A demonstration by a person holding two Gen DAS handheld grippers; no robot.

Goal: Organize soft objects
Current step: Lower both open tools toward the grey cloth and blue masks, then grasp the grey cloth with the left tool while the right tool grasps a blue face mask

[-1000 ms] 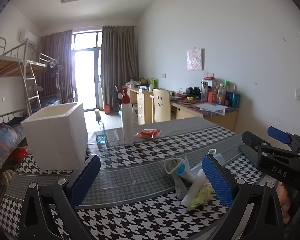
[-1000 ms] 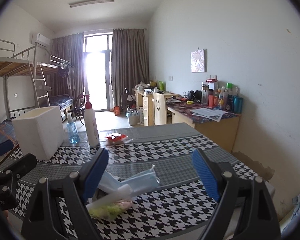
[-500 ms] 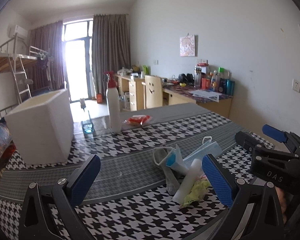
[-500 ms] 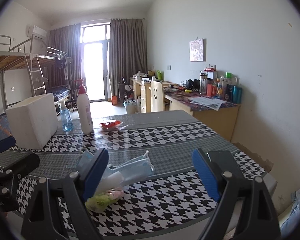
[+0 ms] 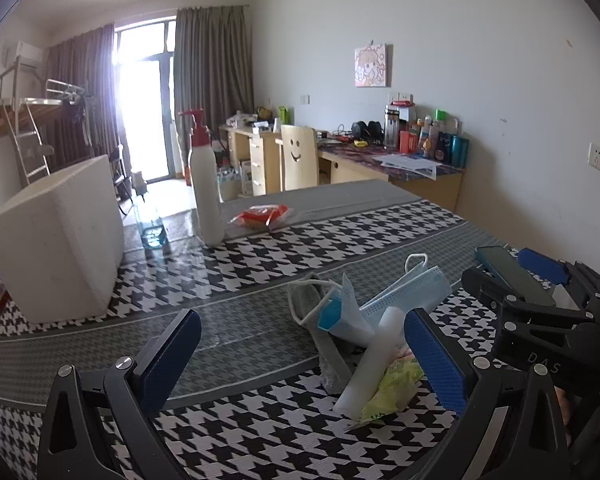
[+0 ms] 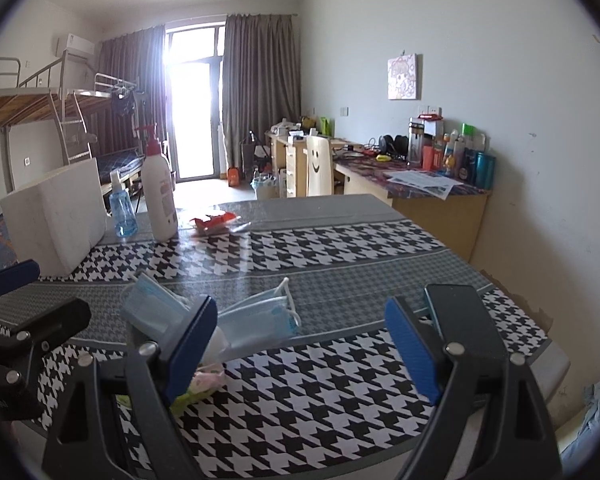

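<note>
A small pile of soft things lies on the houndstooth table near its front edge: a blue face mask [image 5: 410,294] [image 6: 260,314], a grey sock-like cloth [image 5: 312,304], a blue-and-white packet [image 5: 340,318] [image 6: 148,304], a white tube [image 5: 374,360] and a yellow-green wipes pack [image 5: 392,388] [image 6: 188,398]. My left gripper [image 5: 300,354] is open and empty, just short of the pile, its right finger beside the tube. My right gripper [image 6: 300,344] is open and empty, to the right of the pile.
A white foam box [image 5: 56,236] [image 6: 56,216] stands at the left. A white pump bottle [image 5: 206,188] [image 6: 159,194], a small blue bottle [image 6: 122,208] and a red packet [image 5: 262,214] [image 6: 212,222] sit at the far side. A dark phone [image 5: 512,276] [image 6: 456,304] lies at the right.
Both grippers have moved forward and lower toward the table, so the pile now sits closer and larger. Both stay open. Nothing on the table has moved.
</note>
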